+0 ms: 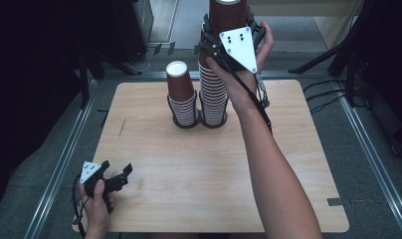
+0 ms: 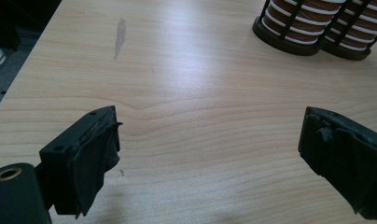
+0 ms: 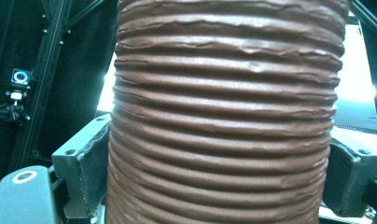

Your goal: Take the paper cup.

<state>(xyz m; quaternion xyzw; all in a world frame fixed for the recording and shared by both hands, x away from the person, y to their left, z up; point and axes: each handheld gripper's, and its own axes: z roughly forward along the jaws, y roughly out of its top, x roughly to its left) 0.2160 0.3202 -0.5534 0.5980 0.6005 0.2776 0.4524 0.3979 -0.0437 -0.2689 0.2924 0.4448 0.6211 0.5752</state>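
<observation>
Right gripper (image 1: 228,37) grasps the upright tall cup stack (image 1: 215,84) at far centre. Left gripper (image 1: 120,177) rests released, near left, well apart on the bench (image 1: 189,174).

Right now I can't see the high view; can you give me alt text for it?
The right tongs clamp a tall stack of brown ribbed paper cups standing in a black wire holder on the light wooden table. Beside it stands a shorter brown cup stack. The left tongs rest open near the table's front-left corner.
</observation>
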